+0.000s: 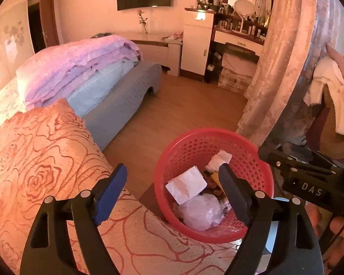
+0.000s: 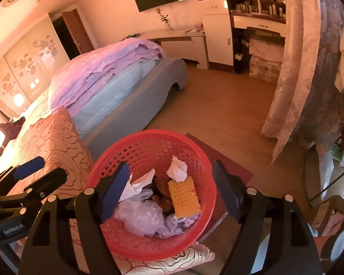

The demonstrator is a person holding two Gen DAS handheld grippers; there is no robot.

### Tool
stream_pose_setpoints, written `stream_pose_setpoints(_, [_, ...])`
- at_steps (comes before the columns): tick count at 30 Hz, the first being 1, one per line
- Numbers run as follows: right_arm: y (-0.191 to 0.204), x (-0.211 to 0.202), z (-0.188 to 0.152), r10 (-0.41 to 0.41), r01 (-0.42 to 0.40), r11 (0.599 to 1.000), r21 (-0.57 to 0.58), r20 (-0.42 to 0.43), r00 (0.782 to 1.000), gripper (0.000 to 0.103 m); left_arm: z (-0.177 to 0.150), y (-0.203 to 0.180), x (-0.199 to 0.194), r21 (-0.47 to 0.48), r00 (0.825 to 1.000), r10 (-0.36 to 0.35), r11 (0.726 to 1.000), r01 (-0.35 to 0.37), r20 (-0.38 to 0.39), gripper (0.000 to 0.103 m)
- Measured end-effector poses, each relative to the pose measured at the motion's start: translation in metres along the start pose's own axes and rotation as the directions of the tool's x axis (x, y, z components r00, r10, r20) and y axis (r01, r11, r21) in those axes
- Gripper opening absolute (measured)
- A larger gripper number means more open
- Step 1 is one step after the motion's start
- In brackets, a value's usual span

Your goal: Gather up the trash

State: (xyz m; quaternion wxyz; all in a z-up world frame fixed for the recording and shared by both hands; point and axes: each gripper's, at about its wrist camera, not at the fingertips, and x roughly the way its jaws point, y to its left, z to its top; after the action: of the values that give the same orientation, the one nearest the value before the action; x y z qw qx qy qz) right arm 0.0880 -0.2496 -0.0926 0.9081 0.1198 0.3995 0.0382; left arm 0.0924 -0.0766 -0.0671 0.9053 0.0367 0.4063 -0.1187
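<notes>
A red perforated basket (image 1: 185, 146) (image 2: 149, 146) stands beside the bed. It holds white crumpled paper (image 1: 187, 184) (image 2: 177, 168), a clear plastic bag (image 1: 200, 213) (image 2: 142, 220) and a yellow waffle-textured piece (image 2: 185, 197). My left gripper (image 1: 173, 178) is open and empty, above the bed edge and the basket's left side. It also shows in the right wrist view (image 2: 37, 171). My right gripper (image 2: 172, 181) is open and empty, straddling the basket from above. Its body shows at the right of the left wrist view (image 1: 309, 178).
A rose-patterned bedspread (image 1: 45, 171) (image 2: 48, 146) covers the bed, with folded purple and blue quilts (image 1: 80, 68) (image 2: 107, 73) behind. Wooden floor (image 1: 183, 103) stretches toward a dressing table (image 1: 238, 36). A pink curtain (image 1: 282, 57) (image 2: 298, 68) hangs at right.
</notes>
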Motion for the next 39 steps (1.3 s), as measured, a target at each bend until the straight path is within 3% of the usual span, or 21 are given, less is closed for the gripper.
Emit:
stream_pose_setpoints(14, [0.013, -0.018, -0.001, -0.013, 0.015, 1.000, -0.019, 0.061, 0.998, 0.088, -0.002, 0.008, -0.024, -0.028, 0.998, 0.036, 0.999, -0.035, 0.047, 0.085])
stream_pose_setpoints(23, [0.032, -0.039, -0.005, 0.021, -0.016, 0.999, -0.047, 0.101, 0.995, 0.095, -0.009, 0.020, -0.043, -0.055, 0.995, 0.073, 0.996, -0.069, 0.073, 0.089])
stream_pose_setpoints(28, [0.046, -0.056, -0.012, 0.021, -0.009, 0.996, -0.091, 0.126, 0.992, 0.096, -0.015, 0.025, -0.064, -0.065, 0.989, 0.069, 0.996, -0.061, 0.129, 0.095])
stream_pose_setpoints(39, [0.066, -0.101, -0.036, -0.001, 0.023, 0.991, -0.133, 0.165, 0.986, 0.096, -0.030, 0.033, -0.109, -0.083, 0.975, 0.085, 0.994, -0.069, 0.204, 0.095])
